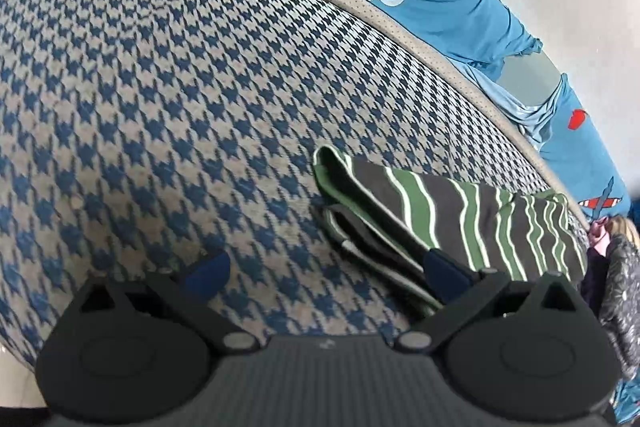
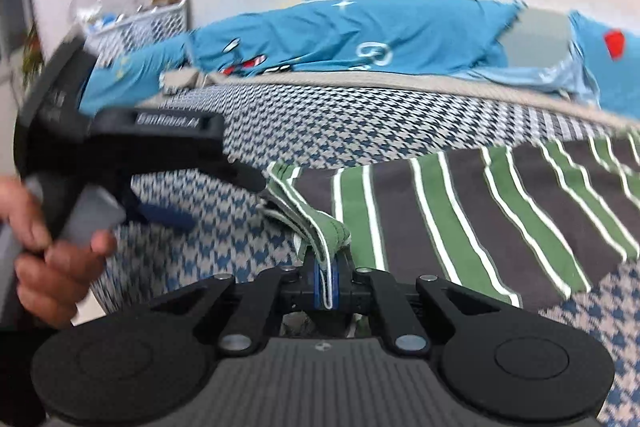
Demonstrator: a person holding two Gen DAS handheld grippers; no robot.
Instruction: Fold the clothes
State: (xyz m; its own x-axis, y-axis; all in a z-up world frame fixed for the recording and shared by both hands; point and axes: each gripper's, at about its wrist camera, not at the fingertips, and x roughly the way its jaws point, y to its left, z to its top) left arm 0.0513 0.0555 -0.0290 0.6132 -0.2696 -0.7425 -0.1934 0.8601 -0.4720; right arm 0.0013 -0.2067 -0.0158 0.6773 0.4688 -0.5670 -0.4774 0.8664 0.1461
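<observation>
A striped garment point(image 2: 460, 203) in dark grey, green and white lies folded on the houndstooth bed cover point(image 2: 360, 123). My right gripper point(image 2: 326, 287) is shut on the garment's green cuffed edge, which bunches up just ahead of the fingers. In the left wrist view the same striped garment point(image 1: 460, 211) lies at the right, its layered edge running toward the right blue fingertip point(image 1: 446, 273). My left gripper point(image 1: 326, 271) is open over the cover, with nothing between its fingers. The left gripper point(image 2: 224, 187) also shows in the right wrist view, held by a hand point(image 2: 44, 239), with its tip at the garment's corner.
A blue patterned duvet point(image 2: 380, 35) is heaped along the far side of the bed against a white wall. A white wire basket point(image 2: 160, 15) with things in it stands at the back left. A dark patterned cloth point(image 1: 620, 287) sits at the right edge.
</observation>
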